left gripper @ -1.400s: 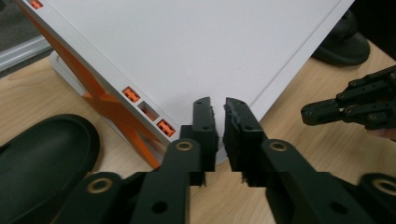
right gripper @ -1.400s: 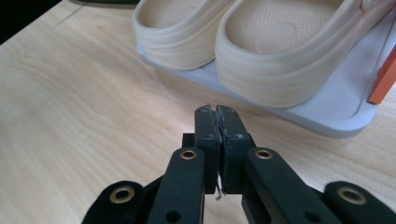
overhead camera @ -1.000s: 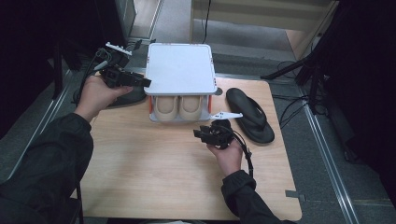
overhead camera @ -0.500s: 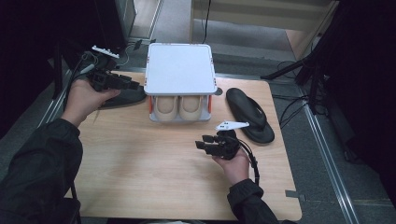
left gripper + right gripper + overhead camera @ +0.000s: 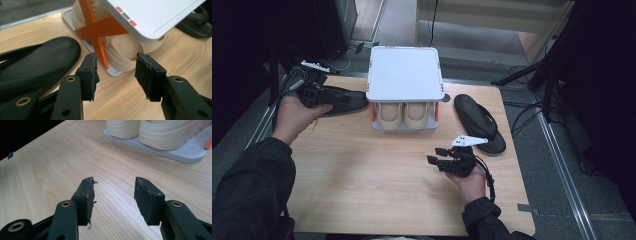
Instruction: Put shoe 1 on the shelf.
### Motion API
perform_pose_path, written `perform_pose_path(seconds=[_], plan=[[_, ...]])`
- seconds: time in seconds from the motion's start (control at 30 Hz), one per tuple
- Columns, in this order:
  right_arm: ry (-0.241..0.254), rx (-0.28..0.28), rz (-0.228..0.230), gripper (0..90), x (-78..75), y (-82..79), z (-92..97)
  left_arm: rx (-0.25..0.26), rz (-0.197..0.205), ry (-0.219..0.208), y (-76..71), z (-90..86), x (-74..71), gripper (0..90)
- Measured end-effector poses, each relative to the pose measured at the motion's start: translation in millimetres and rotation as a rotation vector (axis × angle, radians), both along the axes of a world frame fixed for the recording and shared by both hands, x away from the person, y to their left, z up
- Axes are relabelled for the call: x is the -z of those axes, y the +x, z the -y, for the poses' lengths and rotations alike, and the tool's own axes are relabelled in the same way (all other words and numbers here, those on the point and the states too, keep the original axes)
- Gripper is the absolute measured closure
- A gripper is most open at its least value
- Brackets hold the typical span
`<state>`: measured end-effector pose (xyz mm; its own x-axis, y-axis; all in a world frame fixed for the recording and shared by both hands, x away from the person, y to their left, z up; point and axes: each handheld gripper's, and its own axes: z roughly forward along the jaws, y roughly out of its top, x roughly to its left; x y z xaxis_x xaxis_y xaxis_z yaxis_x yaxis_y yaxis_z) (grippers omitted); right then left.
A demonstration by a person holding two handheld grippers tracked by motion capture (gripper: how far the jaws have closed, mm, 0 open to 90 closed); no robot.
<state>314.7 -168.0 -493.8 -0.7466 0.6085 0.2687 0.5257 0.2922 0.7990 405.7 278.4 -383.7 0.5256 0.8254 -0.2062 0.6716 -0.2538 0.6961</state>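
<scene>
A white shoe rack (image 5: 404,72) with orange cross braces (image 5: 100,27) stands at the back middle of the wooden table (image 5: 362,175). A pair of cream shoes (image 5: 404,114) sits on its lower shelf. One black sandal (image 5: 349,102) lies to the left of the rack, another black sandal (image 5: 479,122) to its right. My left gripper (image 5: 329,95) hovers over the left sandal (image 5: 37,65), pointing at the rack's side; its jaws have just been closing a little, they are open, nothing between them (image 5: 116,72). My right gripper (image 5: 436,155) is low over bare wood in front of the rack; its jaws have just been opening and hold nothing (image 5: 113,192).
The rack's base plate (image 5: 185,153) and the shoes (image 5: 162,135) lie ahead of the right gripper. Cables and stand legs (image 5: 532,75) sit on the floor off the table's right back corner. A metal rail (image 5: 562,165) runs along the right side.
The left hand has drifted left and down beside the rack, over the sandal. The right hand has pulled back toward the front edge, and its jaws stand wider.
</scene>
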Motion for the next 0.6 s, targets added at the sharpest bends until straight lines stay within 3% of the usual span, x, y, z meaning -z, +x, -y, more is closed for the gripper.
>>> perform_pose_path(seconds=[0.37, 0.6], plan=[[-0.009, 0.004, -0.001, 52.5, 2.8, 4.6, 2.9, -0.027, -0.049, 0.027, 6.2, -5.0, 27.0, 64.0], [-0.006, 0.003, 0.002, 53.1, 1.5, 5.1, 3.1, -0.056, -0.044, 0.035, 11.3, -7.0, 41.4, 76.1]])
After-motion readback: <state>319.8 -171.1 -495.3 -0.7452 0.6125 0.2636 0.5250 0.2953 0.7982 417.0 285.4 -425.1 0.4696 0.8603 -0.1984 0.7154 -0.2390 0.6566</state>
